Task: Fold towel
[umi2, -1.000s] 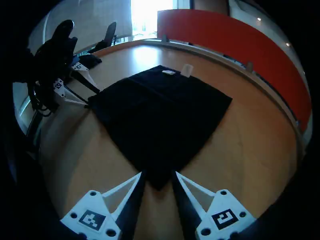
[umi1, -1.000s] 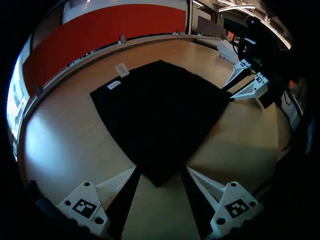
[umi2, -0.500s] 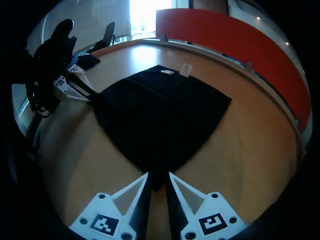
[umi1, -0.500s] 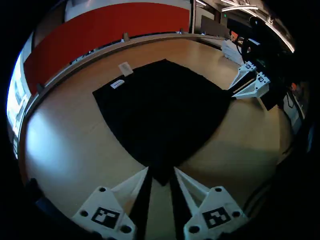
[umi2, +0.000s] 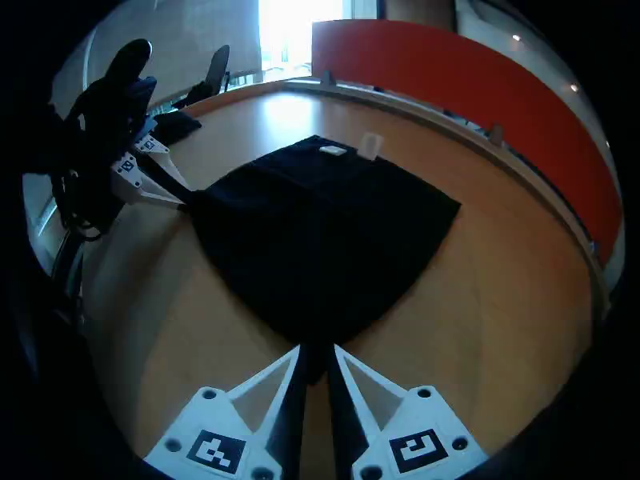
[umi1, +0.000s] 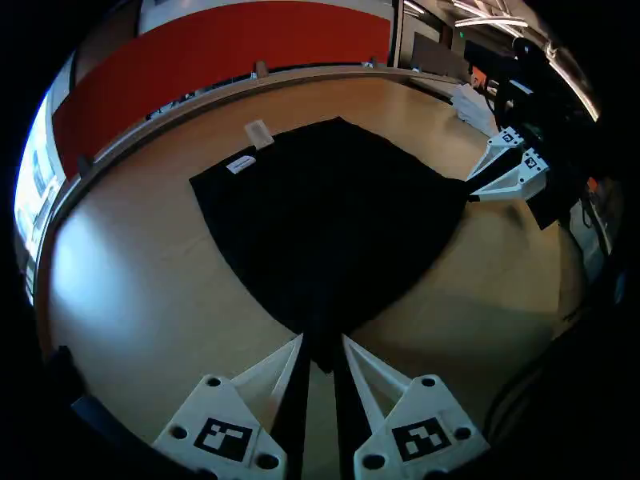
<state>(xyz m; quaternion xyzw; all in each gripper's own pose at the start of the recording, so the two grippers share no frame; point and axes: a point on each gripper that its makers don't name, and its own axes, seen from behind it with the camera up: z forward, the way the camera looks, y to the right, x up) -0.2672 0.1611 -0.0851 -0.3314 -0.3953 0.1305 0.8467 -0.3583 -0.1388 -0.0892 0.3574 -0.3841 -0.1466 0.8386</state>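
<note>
A black towel [umi1: 328, 216] lies spread flat on the wooden table, its white label [umi1: 240, 165] near the far corner. My left gripper [umi1: 322, 356] is shut on the towel's near corner in the left gripper view. In the right gripper view the same towel [umi2: 320, 232] shows, and my right gripper [umi2: 316, 364] is shut on its own near corner. Each gripper is also seen from the other side: the right gripper [umi1: 474, 188] pinches the towel's right-hand corner, the left gripper [umi2: 186, 204] the left-hand corner.
The wooden table [umi1: 136, 272] curves round with a raised rim, and an orange wall panel [umi1: 216, 56] stands behind it. A small white card [umi1: 258, 130] lies by the towel's far edge. Dark chairs [umi2: 216, 68] stand beyond the table. White cloth [umi1: 474, 108] lies at the far right.
Both grippers have closed from open onto the towel's two near corners. The corners now look slightly pulled and lifted.
</note>
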